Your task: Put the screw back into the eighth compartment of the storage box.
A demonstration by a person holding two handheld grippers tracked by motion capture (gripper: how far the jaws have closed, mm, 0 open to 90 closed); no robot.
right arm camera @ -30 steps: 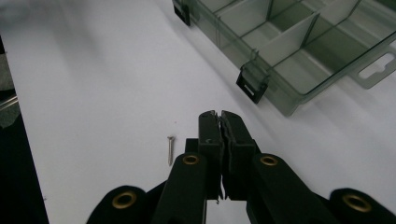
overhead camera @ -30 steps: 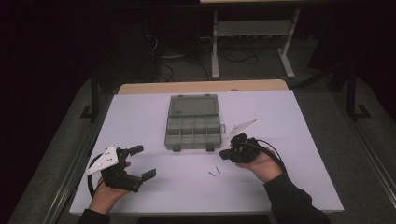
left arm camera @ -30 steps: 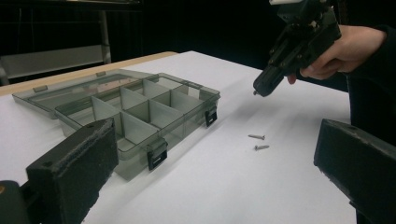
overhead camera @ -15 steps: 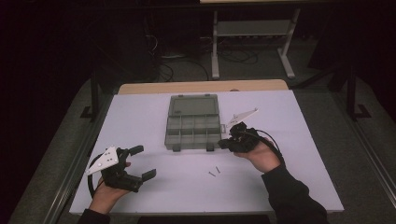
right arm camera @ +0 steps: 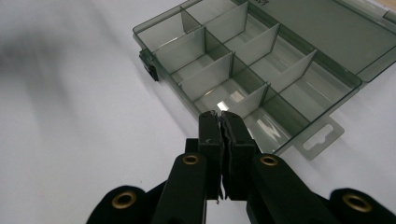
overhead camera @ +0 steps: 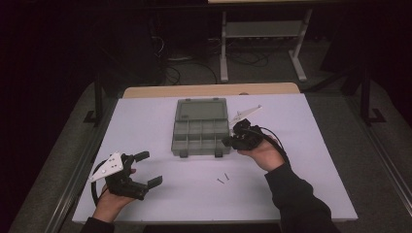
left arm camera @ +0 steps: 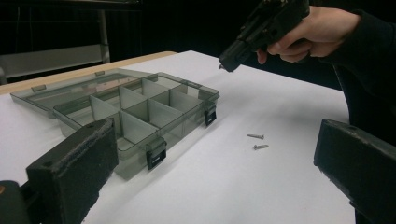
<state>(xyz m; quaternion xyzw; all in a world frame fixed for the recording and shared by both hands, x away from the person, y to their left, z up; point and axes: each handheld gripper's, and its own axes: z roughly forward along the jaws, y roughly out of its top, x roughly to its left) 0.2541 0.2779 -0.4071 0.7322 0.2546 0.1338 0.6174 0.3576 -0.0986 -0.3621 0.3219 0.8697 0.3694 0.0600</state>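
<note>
1 clear organiser box [overhead camera: 200,127], lid open, sits mid-worktop [overhead camera: 145,121]; approx 8 compartments, contents not discernible. 2 screws [overhead camera: 223,178] lie near of it. No legible writing. Right hand-held gripper [overhead camera: 228,141] clenched, possibly on a screw, at box's right edge. Left hand-held gripper [overhead camera: 148,169] released, near-left.

White table [overhead camera: 311,121], wooden strip along far edge. Open grey compartment box [overhead camera: 200,127] lying flat, directly ahead of the shut right jaws. Two small screws [overhead camera: 222,179] on bare surface, between the spread left jaws.
</note>
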